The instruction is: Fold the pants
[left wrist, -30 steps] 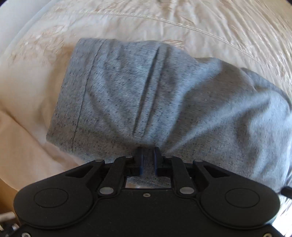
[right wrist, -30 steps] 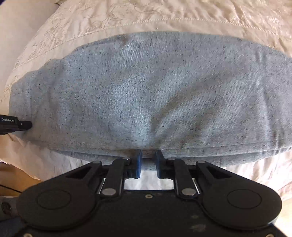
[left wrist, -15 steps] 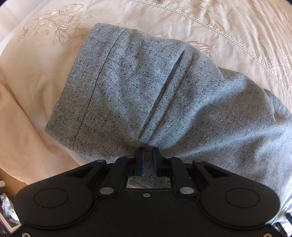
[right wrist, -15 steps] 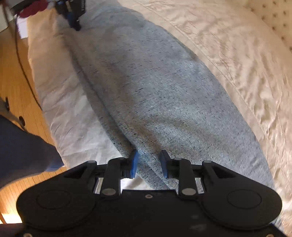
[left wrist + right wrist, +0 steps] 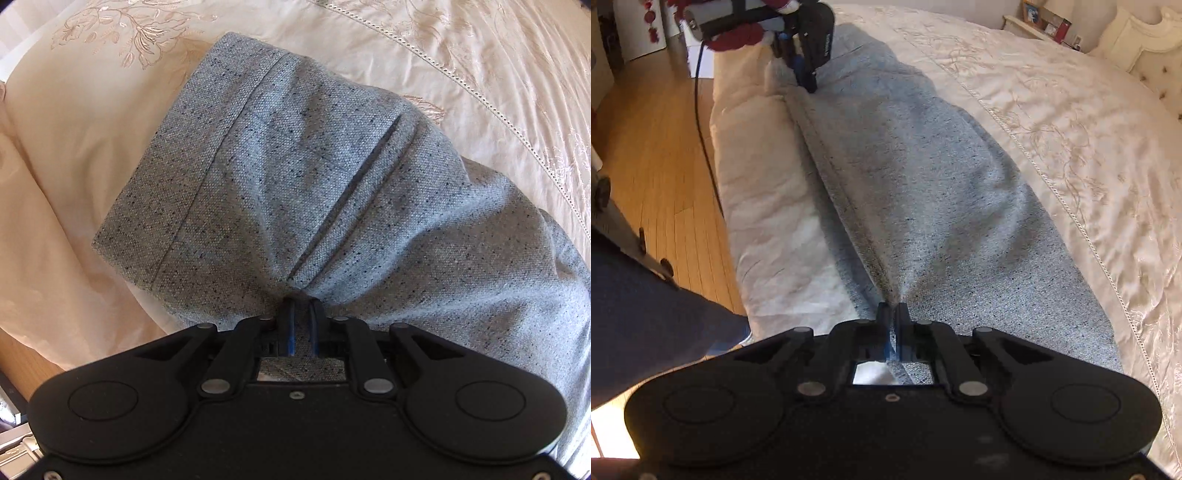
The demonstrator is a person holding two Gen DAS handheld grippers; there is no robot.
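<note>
The grey speckled pants [image 5: 923, 177] lie lengthwise along the near edge of a cream bed. My left gripper [image 5: 301, 306] is shut on the pants [image 5: 314, 177] just behind the hemmed cuff, and the cloth bunches into a crease at the jaws. My right gripper [image 5: 894, 310] is shut on the pants' near edge at the other end, with folds fanning out from the jaws. In the right wrist view the left gripper [image 5: 809, 79] shows far off, pinching the pants' far end.
An embroidered cream bedspread [image 5: 1071, 129] covers the bed beyond the pants. The white sheet edge [image 5: 768, 192] drops to a wooden floor [image 5: 653, 147] on the left. A black cable [image 5: 705, 140] hangs there. A headboard [image 5: 1137, 40] and nightstand [image 5: 1045, 26] stand at the far right.
The right gripper swung to look along the pants and closed from open onto the near edge. The left gripper stayed shut on the cuff end and the cloth drew tauter.
</note>
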